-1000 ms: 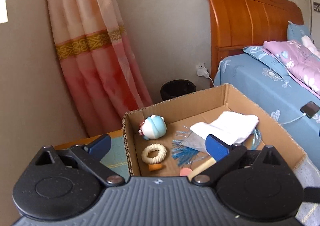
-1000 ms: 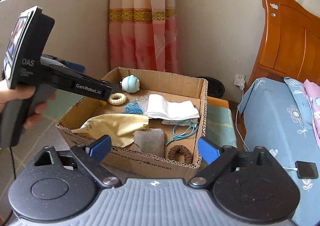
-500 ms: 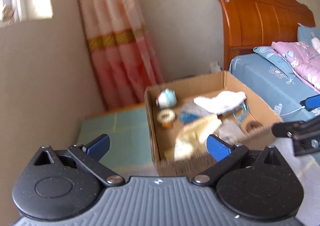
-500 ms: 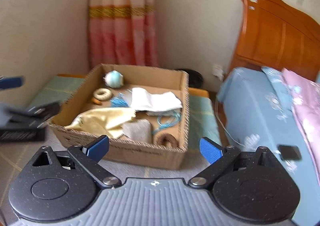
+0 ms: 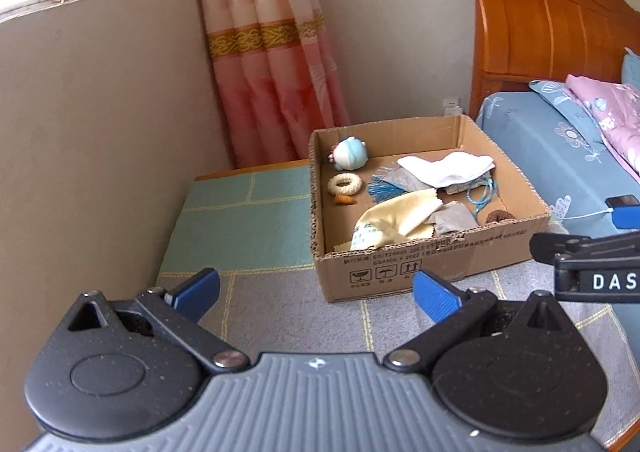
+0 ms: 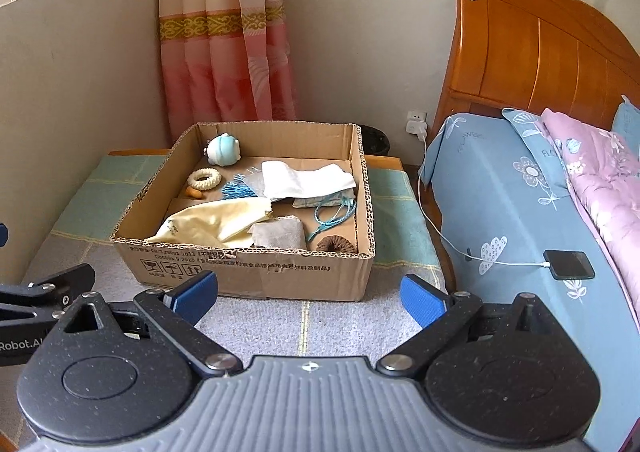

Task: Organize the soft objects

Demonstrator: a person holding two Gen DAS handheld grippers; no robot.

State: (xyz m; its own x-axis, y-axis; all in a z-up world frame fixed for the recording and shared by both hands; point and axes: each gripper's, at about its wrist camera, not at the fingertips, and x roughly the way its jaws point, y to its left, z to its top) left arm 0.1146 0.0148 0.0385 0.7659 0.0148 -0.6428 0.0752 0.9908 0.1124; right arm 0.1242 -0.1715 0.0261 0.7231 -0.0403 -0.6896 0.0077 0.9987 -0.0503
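Hovering short of a cardboard box point(image 6: 256, 272), the right gripper point(image 6: 308, 292) and left gripper point(image 5: 316, 292) both stand spread wide and hold nothing. Inside the box lie the soft items: a yellow cloth point(image 6: 216, 221), a white cloth point(image 6: 308, 179), a grey cloth point(image 6: 278, 234), a blue plush toy point(image 6: 223, 149), a cream ring point(image 6: 204, 179) and a brown ring point(image 6: 336, 244). A clean pick likely means descending over the near wall, then pinching one cloth at a raised fold, clear of the teal cord point(image 6: 334, 215).
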